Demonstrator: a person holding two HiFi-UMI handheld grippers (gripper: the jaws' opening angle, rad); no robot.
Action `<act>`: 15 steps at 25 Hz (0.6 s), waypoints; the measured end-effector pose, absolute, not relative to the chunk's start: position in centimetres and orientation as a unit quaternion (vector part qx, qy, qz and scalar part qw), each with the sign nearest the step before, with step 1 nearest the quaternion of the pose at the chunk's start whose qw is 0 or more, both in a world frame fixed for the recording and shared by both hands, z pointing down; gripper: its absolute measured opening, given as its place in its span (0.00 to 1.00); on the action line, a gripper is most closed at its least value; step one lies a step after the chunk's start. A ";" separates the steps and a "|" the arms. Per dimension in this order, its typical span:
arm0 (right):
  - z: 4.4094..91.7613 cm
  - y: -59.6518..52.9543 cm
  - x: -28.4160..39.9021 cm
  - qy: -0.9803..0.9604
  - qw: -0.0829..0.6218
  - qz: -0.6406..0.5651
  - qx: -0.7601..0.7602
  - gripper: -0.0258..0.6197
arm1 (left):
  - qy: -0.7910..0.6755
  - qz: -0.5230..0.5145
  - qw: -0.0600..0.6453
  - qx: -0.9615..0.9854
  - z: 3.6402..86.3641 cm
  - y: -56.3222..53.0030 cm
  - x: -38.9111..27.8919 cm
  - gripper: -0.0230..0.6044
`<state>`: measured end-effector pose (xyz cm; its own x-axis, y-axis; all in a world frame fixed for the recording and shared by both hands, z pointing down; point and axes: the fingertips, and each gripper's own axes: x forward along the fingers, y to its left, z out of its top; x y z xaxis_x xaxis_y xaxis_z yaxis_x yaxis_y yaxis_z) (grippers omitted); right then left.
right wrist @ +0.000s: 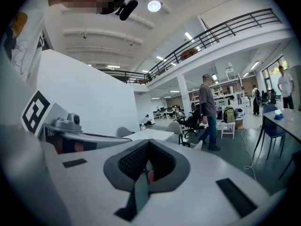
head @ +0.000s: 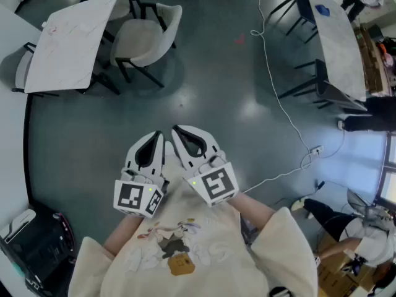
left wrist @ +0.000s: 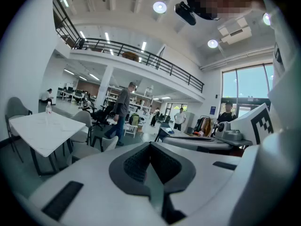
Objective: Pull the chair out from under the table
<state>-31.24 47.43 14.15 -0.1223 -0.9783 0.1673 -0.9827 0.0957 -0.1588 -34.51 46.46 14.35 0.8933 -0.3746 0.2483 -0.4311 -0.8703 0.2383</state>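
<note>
A white chair (head: 147, 34) with black legs stands at the right side of a white square table (head: 69, 42) at the far left of the floor, its seat close against the table edge. The same chair (left wrist: 99, 146) and table (left wrist: 43, 132) show far off in the left gripper view. Both grippers are held close to the person's chest, far from the chair. My left gripper (head: 156, 135) is shut with nothing in it, and my right gripper (head: 176, 129) beside it is also shut and empty. Their tips nearly touch each other.
More chairs (head: 21, 68) stand around the white table. A long marble-topped table (head: 339, 37) with black legs stands at the far right. A white cable (head: 279, 107) runs across the grey floor to a socket strip. A black device (head: 34, 240) sits at the near left. A person (right wrist: 207, 111) walks in the distance.
</note>
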 end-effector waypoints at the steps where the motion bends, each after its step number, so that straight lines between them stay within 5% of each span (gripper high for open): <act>1: 14.2 47.5 -31.1 -0.740 0.010 0.113 0.663 0.05 | -0.211 0.099 0.146 0.961 14.6 46.5 -34.4 0.05; 15: 13.6 47.3 -29.9 -0.735 -0.034 0.119 0.666 0.05 | -0.214 0.110 0.153 0.959 15.5 46.2 -34.1 0.05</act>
<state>-29.87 47.27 13.57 -0.1099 -0.9881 0.1076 -0.9718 0.0841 -0.2203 -34.11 46.21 15.52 0.8844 -0.3759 0.2767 -0.4434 -0.8618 0.2464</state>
